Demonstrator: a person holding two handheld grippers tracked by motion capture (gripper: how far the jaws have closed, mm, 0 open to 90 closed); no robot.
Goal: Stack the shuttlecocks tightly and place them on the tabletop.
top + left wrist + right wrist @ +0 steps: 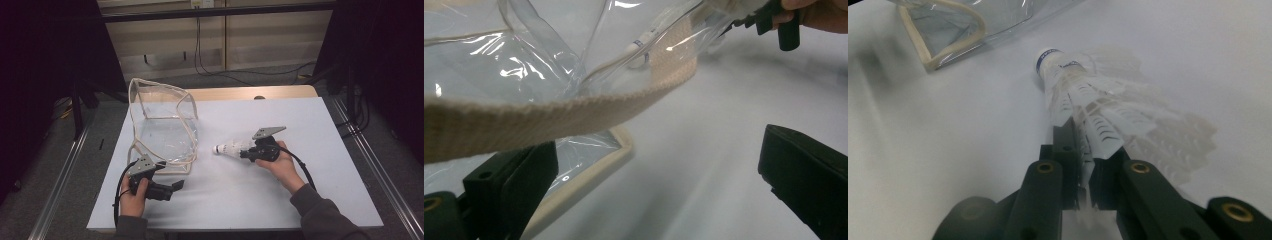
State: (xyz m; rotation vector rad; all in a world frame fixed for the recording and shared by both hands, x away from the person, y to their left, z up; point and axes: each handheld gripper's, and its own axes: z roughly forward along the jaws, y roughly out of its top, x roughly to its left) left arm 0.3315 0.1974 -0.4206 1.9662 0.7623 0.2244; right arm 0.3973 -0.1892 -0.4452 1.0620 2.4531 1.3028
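Darkness flanks the pale surface (300, 190) on both sides, with metal rails running along its edges. At the left, my left tongs (176, 185) rest low by the near edge, spread wide with nothing between them. In the left gripper view the woven cream strap (549, 117) of the clear bag (162, 125) crosses just above the left jaw, apart from the right jaw; I cannot tell whether it touches the left one. The bag stands open and crumpled just beyond those tongs, its cream trim outlining the walls, and its near corner lies flat on the surface. It sits between my left hand and the far edge, so it blocks the way forward on that side.

Moving right, a bare strip of surface separates the bag from the shuttlecock (231, 147), which points its cork at the bag. My right tongs (245, 152) are pinching the shuttlecock by its feather skirt, the jaws nearly together on the white feathers (1108, 125). The cork (1049, 61) is near the bag's trim but apart from it. Right of my right hand (280, 167) the surface is plain. Beyond the far edge, cables hang down a light wall.
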